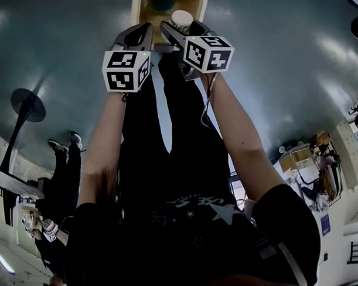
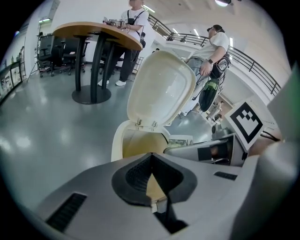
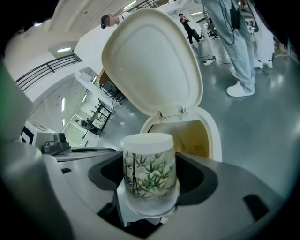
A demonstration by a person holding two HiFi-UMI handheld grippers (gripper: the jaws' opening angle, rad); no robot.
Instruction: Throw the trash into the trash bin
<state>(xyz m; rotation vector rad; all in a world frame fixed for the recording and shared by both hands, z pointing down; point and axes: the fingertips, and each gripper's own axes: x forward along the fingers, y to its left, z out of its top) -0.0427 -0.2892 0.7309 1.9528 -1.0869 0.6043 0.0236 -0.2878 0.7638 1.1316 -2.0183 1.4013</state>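
Right gripper (image 3: 151,164) is clamped on a cup (image 3: 149,183), a pale one with a green bamboo print. The jaws press on both of its sides and its plain white end points away from the camera. Straight past it sits the bin (image 3: 213,133) with its lid (image 3: 152,61) flipped all the way up, so the yellowish inside is showing. In the head view the cup is right at the bin's mouth, still in the jaws and not in the bin.

Left gripper (image 2: 151,157) is closed with nothing in it. The pads meet at the tips and you just see a bit of the bin through the gap lower down. It hangs just beside the right gripper, both held out in front on outstretched arms and aimed at the same bin.

Background is a shiny grey floor (image 2: 42,126), a round table (image 2: 93,33) on a dark pedestal with someone standing at it, and another person (image 2: 213,47) further right near a railing
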